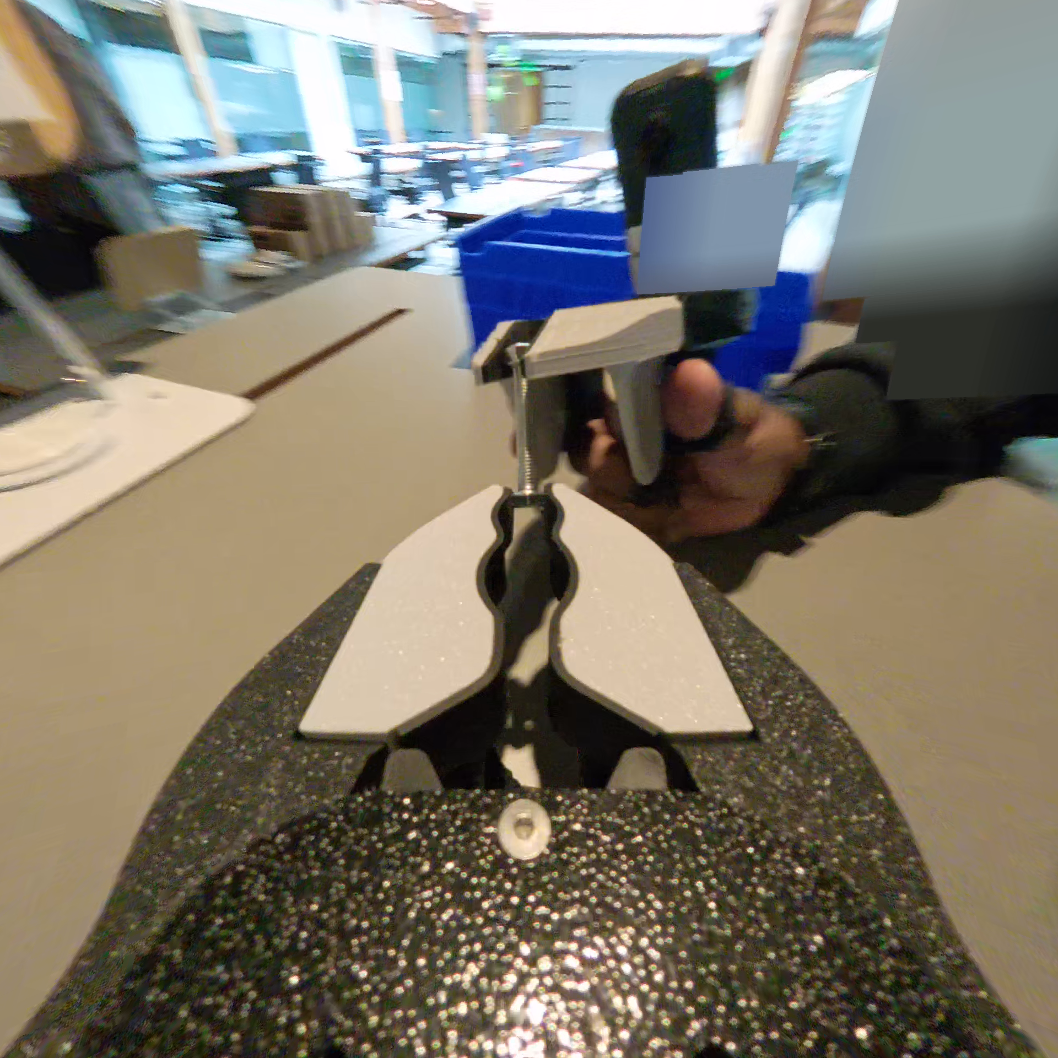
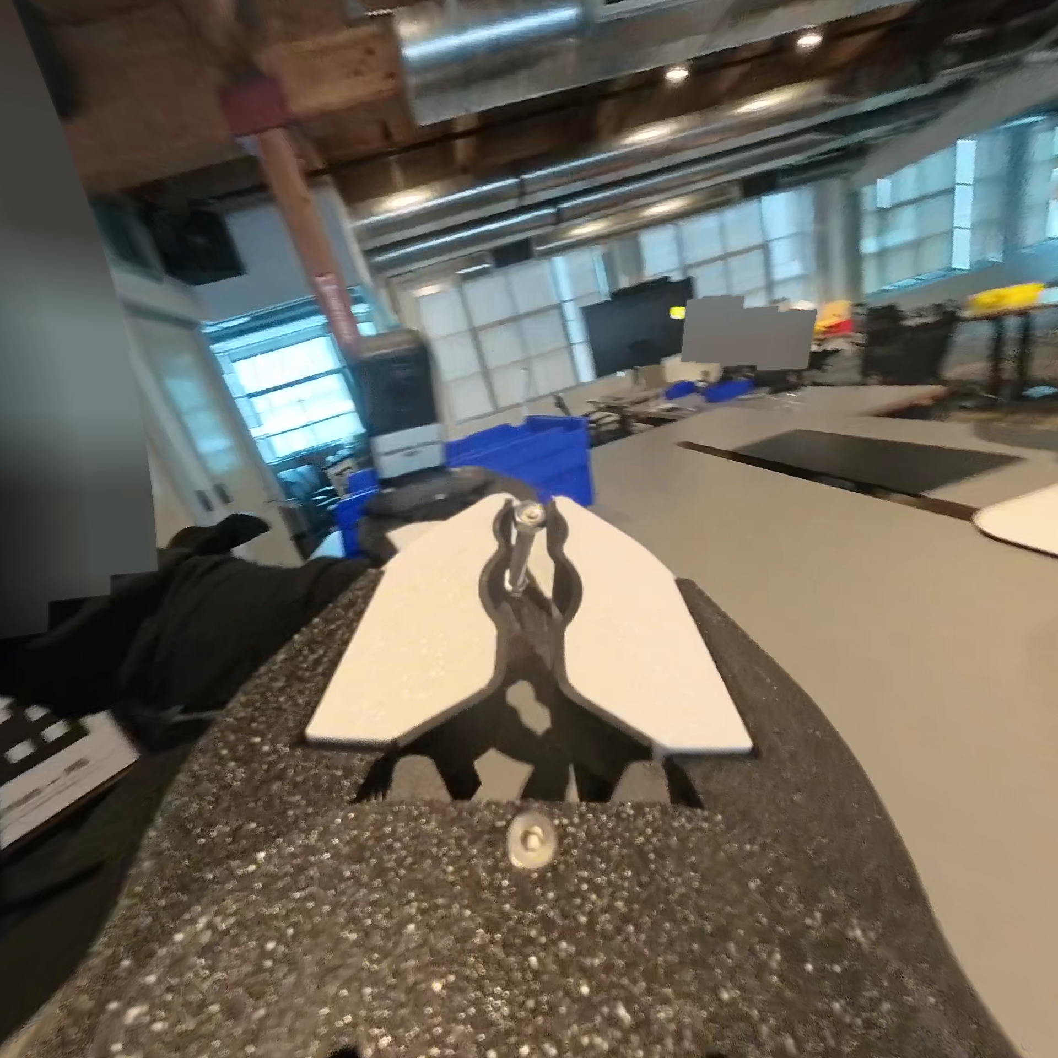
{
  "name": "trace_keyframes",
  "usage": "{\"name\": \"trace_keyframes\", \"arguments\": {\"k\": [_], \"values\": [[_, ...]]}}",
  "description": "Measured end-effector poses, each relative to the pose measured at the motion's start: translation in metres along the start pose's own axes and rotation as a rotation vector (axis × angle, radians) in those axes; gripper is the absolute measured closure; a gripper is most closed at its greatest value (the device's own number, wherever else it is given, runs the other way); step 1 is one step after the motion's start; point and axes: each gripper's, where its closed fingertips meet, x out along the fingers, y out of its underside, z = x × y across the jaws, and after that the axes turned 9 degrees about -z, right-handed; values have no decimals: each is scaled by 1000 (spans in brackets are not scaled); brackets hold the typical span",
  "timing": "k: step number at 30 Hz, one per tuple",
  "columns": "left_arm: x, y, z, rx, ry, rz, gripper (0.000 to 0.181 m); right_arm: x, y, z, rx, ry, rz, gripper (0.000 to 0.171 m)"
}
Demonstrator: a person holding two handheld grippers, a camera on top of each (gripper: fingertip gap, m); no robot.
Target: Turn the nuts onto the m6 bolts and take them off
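Observation:
In the left wrist view a silver M6 bolt (image 1: 522,423) stands upright above the grey table (image 1: 286,515). My left gripper (image 1: 528,493) is shut on a dark nut (image 1: 528,501) at the bolt's lower end. My right gripper (image 1: 515,358) comes in from the right, held by a hand (image 1: 715,458), and is shut on the bolt's head. In the right wrist view my right gripper (image 2: 529,506) clamps the bolt head at its tips, and the bolt's shaft (image 2: 518,555) runs back between the fingers. The nut is hidden in that view.
A blue bin (image 1: 544,269) stands behind the grippers and also shows in the right wrist view (image 2: 526,458). A white base plate (image 1: 114,423) lies at the left. A slot (image 1: 332,355) cuts the table. A black mat (image 2: 876,458) and a dark sleeve (image 2: 143,618) show in the right wrist view.

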Motion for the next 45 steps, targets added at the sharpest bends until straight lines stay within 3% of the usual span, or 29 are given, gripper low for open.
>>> {"name": "trace_keyframes", "arguments": {"k": [3,6,7,12,23,27,31,33,34,36,37,41,45], "values": [[3,4,11,166,-151,36,171,-1,2,-9,-8,87,12,159],[2,2,7,126,-100,17,171,-2,-3,-6,37,38,-16,130],[1,0,6,86,-68,-3,172,-2,-5,-3,61,4,-32,129],[-8,-13,-2,-121,101,-96,172,0,-5,13,54,-115,-34,136],[-7,-10,-29,-180,275,-53,172,-1,-5,29,6,-207,-52,158],[-1,-7,-16,-117,143,-40,172,0,-5,16,-7,-107,-42,160],[2,4,18,235,-213,65,171,-2,2,-12,-25,105,16,160],[2,5,21,338,-277,101,171,-3,4,-15,-40,144,27,159],[3,6,21,331,-269,102,171,-3,4,-15,-36,140,25,157],[1,5,22,266,-250,76,171,-3,1,-14,2,113,7,132],[0,2,21,219,-218,50,171,-3,-1,-12,29,78,-7,127],[-3,-4,10,4,-31,-24,172,-1,-4,0,94,-51,-25,128],[-9,-4,8,-53,43,-16,172,-1,-2,9,64,-118,3,136]]}}
